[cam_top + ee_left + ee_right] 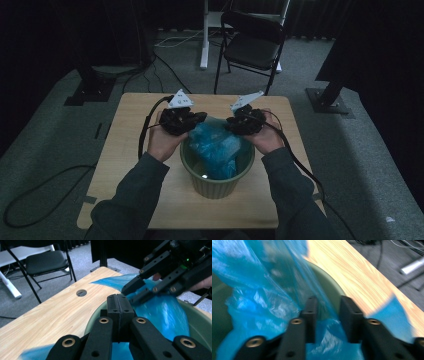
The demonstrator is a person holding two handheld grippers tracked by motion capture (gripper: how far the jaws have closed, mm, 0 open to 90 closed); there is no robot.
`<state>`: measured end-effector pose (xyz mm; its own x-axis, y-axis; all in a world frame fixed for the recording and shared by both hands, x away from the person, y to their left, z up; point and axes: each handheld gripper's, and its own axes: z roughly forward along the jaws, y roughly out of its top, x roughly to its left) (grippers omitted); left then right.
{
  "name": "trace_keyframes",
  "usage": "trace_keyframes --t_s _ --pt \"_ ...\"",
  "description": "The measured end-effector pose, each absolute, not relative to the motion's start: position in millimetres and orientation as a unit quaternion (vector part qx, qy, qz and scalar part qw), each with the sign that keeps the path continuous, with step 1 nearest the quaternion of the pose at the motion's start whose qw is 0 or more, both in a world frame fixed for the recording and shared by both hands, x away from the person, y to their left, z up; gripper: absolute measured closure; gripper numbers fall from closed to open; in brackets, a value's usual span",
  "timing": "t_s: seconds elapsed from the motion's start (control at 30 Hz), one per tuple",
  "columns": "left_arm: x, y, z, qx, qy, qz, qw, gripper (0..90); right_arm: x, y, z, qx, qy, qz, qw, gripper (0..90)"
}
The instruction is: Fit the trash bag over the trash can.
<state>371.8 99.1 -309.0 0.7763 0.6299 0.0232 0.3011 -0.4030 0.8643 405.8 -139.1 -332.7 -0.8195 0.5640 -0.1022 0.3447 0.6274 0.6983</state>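
Note:
A green round bin point(216, 187) stands on the wooden table point(135, 150), with a blue plastic bag point(217, 145) bunched inside it. My left gripper point(192, 122) is at the bin's far left rim. In the left gripper view its jaws point(119, 302) are pressed together on the bag's edge point(165, 312) over the rim point(197, 320). My right gripper point(235, 124) is at the far right rim. In the right gripper view its jaws point(329, 302) stand apart, with bag film point(262, 290) and the rim point(332, 287) between them. The right gripper point(133, 292) also shows in the left gripper view.
A black folding chair point(252, 45) stands on the carpet beyond the table. The tabletop has a round hole point(81, 292) near its far edge. Cables trail from both grippers across the table and floor. Dark stands sit on the floor to the left and right.

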Motion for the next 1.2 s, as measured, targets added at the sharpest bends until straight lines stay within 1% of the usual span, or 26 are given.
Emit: trace_keyframes --t_s 0.07,0.17,0.2,0.3,0.33,0.63,0.67,0.77,0.87,1.0,1.17,1.2 --pt "374.0 100.0 -313.5 0.822 0.290 0.180 0.457 89.9 407.3 -141.7 -334.6 0.266 0.887 0.338 0.166 74.2" --pt "377.1 100.6 -317.8 0.824 0.295 0.181 0.449 89.9 407.9 -144.1 -335.2 0.277 0.883 0.339 0.169 73.2" --pt "382.5 101.7 -323.1 0.824 0.307 0.184 0.439 89.9 407.7 -146.0 -335.3 0.281 0.882 0.332 0.182 67.9" --pt "387.6 103.7 -326.8 0.823 0.317 0.181 0.435 89.9 406.9 -148.8 -335.7 0.287 0.881 0.322 0.193 66.0" --pt "394.2 106.0 -331.0 0.822 0.329 0.182 0.427 89.9 406.9 -150.6 -336.0 0.290 0.880 0.319 0.199 65.5" --pt "414.2 110.4 -343.8 0.822 0.359 0.183 0.401 89.9 408.2 -153.4 -336.2 0.303 0.873 0.309 0.225 65.2" --pt "420.9 113.1 -347.2 0.822 0.367 0.180 0.396 89.9 408.6 -153.8 -337.2 0.307 0.872 0.297 0.239 64.8" --pt "430.4 116.4 -353.6 0.821 0.380 0.171 0.391 89.9 409.5 -155.3 -337.2 0.313 0.869 0.297 0.242 64.7" --pt "435.2 117.6 -359.2 0.819 0.386 0.159 0.393 89.9 410.4 -155.7 -336.7 0.316 0.866 0.299 0.246 66.5" --pt "438.5 118.6 -366.0 0.821 0.387 0.145 0.394 89.9 410.5 -155.9 -338.6 0.318 0.867 0.290 0.250 75.7" --pt "441.5 118.9 -370.0 0.820 0.390 0.131 0.399 89.9 413.7 -165.6 -344.8 0.340 0.858 0.296 0.248 78.7" --pt "442.0 119.0 -373.0 0.822 0.388 0.123 0.400 89.9 415.1 -170.2 -347.6 0.350 0.855 0.295 0.241 78.9"
